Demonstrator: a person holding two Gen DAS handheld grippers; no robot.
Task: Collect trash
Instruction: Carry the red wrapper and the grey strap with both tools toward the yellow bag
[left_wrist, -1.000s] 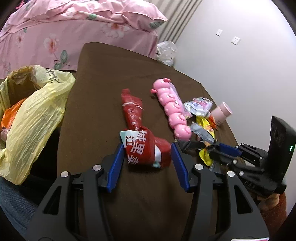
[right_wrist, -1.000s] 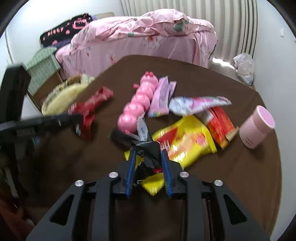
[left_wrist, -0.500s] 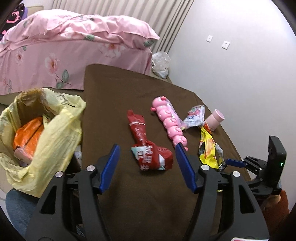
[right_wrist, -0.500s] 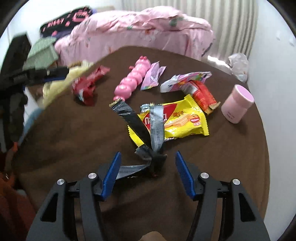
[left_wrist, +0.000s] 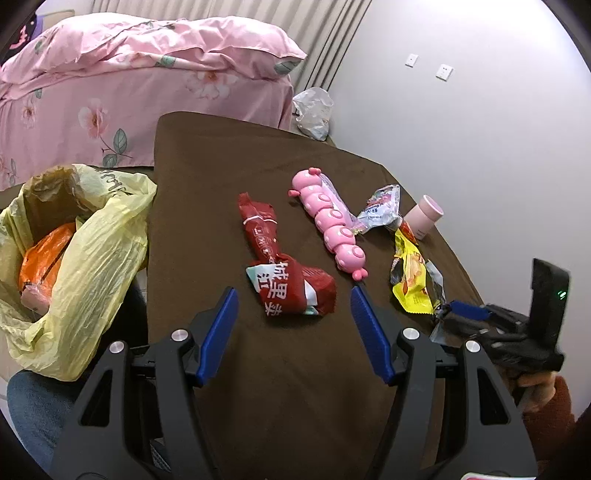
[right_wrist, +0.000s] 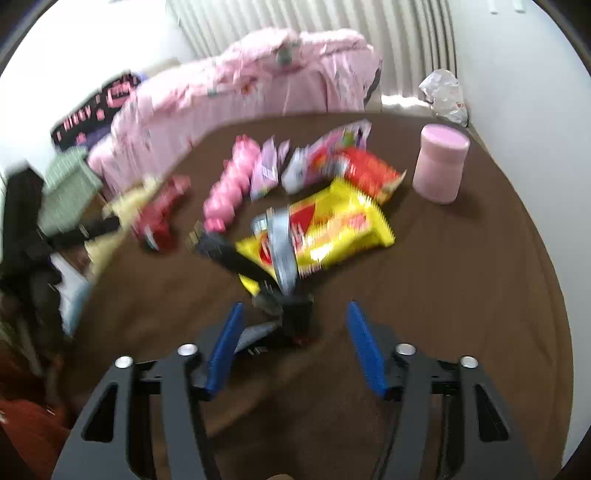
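Note:
My left gripper (left_wrist: 291, 314) is open, its blue fingers a little short of a crumpled red wrapper (left_wrist: 291, 284) on the brown table (left_wrist: 221, 166). My right gripper (right_wrist: 291, 332) is open over a black and silver wrapper (right_wrist: 284, 295) that lies between its fingers on the table. A yellow snack bag (right_wrist: 332, 229) lies just beyond it; it also shows in the left wrist view (left_wrist: 410, 273). A yellow trash bag (left_wrist: 74, 258) hangs open at the table's left edge with orange trash inside.
A pink caterpillar toy (left_wrist: 328, 225), a silver-pink wrapper (left_wrist: 380, 206), a red wrapper (right_wrist: 369, 173) and a pink cup (right_wrist: 439, 166) sit on the table. A pink bed (left_wrist: 129, 81) stands behind. The right wrist view is blurred.
My right gripper opened and let go of the black wrapper, which now lies on the table. My left gripper drew back from the red wrapper and stays open.

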